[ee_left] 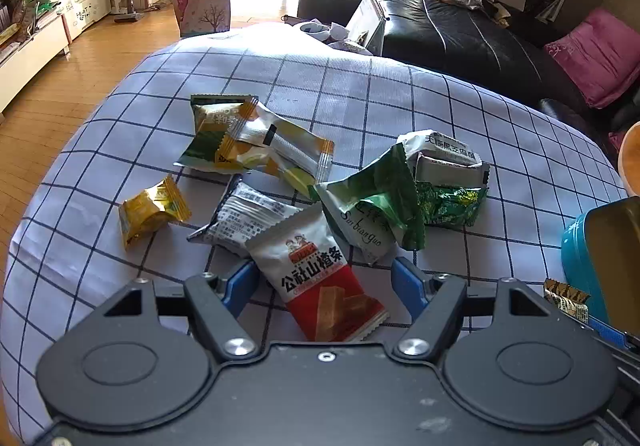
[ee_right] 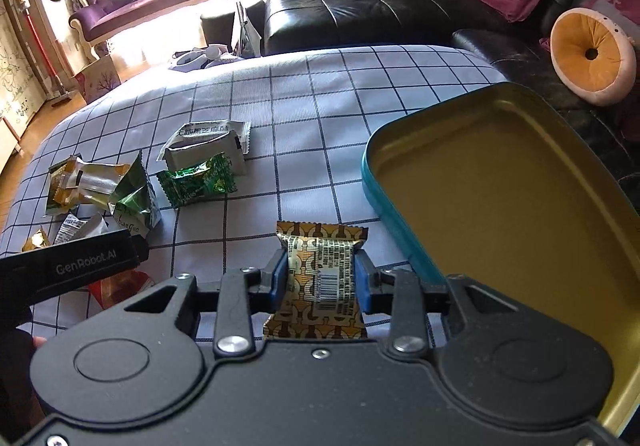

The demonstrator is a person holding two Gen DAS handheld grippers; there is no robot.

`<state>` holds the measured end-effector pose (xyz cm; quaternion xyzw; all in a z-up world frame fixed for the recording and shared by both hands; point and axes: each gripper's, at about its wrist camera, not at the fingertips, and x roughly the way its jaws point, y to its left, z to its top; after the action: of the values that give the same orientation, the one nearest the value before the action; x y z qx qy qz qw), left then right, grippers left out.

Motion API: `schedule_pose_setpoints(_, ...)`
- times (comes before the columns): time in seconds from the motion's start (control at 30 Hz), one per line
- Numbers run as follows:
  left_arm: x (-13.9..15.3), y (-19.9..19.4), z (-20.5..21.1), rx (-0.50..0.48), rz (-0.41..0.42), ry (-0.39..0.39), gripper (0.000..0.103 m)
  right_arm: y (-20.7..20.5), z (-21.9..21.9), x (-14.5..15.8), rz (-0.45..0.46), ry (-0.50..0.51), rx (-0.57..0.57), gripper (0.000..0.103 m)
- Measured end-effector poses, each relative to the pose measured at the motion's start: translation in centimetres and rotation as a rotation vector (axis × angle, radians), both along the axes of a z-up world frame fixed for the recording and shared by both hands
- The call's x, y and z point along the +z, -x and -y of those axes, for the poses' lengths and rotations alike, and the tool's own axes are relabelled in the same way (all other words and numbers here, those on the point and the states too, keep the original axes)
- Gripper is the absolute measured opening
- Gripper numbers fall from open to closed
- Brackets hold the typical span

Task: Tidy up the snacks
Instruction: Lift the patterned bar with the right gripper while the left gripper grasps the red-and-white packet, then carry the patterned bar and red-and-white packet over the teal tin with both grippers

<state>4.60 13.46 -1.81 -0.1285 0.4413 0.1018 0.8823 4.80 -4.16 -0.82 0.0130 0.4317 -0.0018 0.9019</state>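
Gold-brown snack packet [ee_right: 320, 278] lengthwise in clamped right tongs [ee_right: 321, 278]; left tongs [ee_left: 326, 282] wide, empty.

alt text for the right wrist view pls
The right claw is shut on a brown-and-gold patterned snack packet, beside an empty teal tin with a gold interior. More snack packets lie scattered on the checked tablecloth.

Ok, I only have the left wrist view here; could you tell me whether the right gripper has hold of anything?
Observer: Yes, the right gripper is shut on a brown-and-gold patterned packet, one pad on each side.
Operator: Thank you. Is anything in the tin?
Observer: Not that I can see; the teal tin lies open just right of that gripper, and the gold inside that shows is bare.
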Motion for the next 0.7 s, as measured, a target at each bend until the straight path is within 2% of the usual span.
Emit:
schedule_pose_setpoints(0.27,-0.4,-0.5,1.3,-0.005,-0.028,-0.040,0.072,0.2,0.8,0.5,0.020,-0.012,-0.013,0.043)
schedule_pose_setpoints(0.33,-0.5,-0.6,1.9,-0.009,-0.043,-0.084,0.062,0.2,1.0,0.5,0.018,-0.018,-0.017,0.043)
schedule_pose_setpoints(0.37,-0.5,-0.7,2.1,-0.015,-0.044,-0.107,0.052,0.2,1.0,0.5,0.017,-0.022,-0.020,0.043)
schedule_pose_setpoints(0.4,-0.4,-0.6,2.3,-0.031,-0.041,-0.113,0.046,0.2,1.0,0.5,0.018,-0.023,-0.023,0.043)
schedule_pose_setpoints(0.5,-0.1,-0.4,1.8,-0.055,-0.031,-0.066,0.035,0.1,1.0,0.5,0.021,-0.021,-0.027,0.043)
schedule_pose_setpoints(0.63,0.2,-0.1,0.4,-0.048,-0.020,0.001,0.034,0.3,1.0,0.6,0.031,-0.017,-0.024,0.043)
schedule_pose_setpoints(0.7,0.5,0.2,-0.2,-0.037,-0.014,0.011,0.034,0.2,1.1,0.7,0.032,-0.020,-0.028,0.043)
